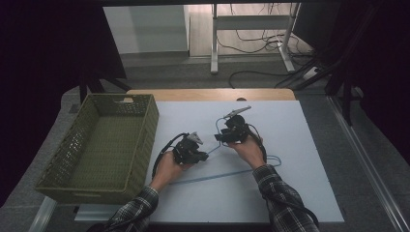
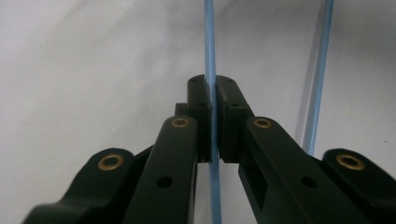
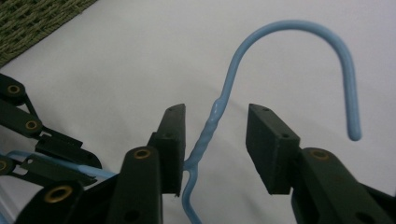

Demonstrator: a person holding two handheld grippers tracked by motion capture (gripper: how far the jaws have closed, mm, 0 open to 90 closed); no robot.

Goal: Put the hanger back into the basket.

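The hanger (image 1: 227,174) is a thin wire one coated in pale blue, with a twisted neck and a rounded hook at the top. It lies flat on the white table (image 1: 300,145), to the right of the green basket (image 1: 104,145) and well apart from it.

In the high view the wire is faint: one long straight side runs from near the left gripper (image 1: 205,155) down toward the person's sleeves, and a rounded corner peeps out to the right of the right hand; the hook itself is hard to make out there, probably hidden under the right gripper (image 1: 220,137).

The left gripper view shows what the high view cannot: the two black pads are closed tight on one straight blue bar (image 2: 211,56), which runs up through them and on across the table, while a second bar (image 2: 318,84) lies just beside it, free of the jaws.

The right gripper view gives the hanger's top in detail. The twisted neck (image 3: 205,135) stands between the jaws, which are parted; the left pad sits right against the wire where the neck splits, the right pad well clear of it. The hook (image 3: 299,28) arches beyond the jaws and curls down to a blunt tip. The left gripper (image 3: 46,158) appears at the lower left, holding its bar.

The hanger's long side runs roughly left to right across the table, its neck and hook pointing away from the person.
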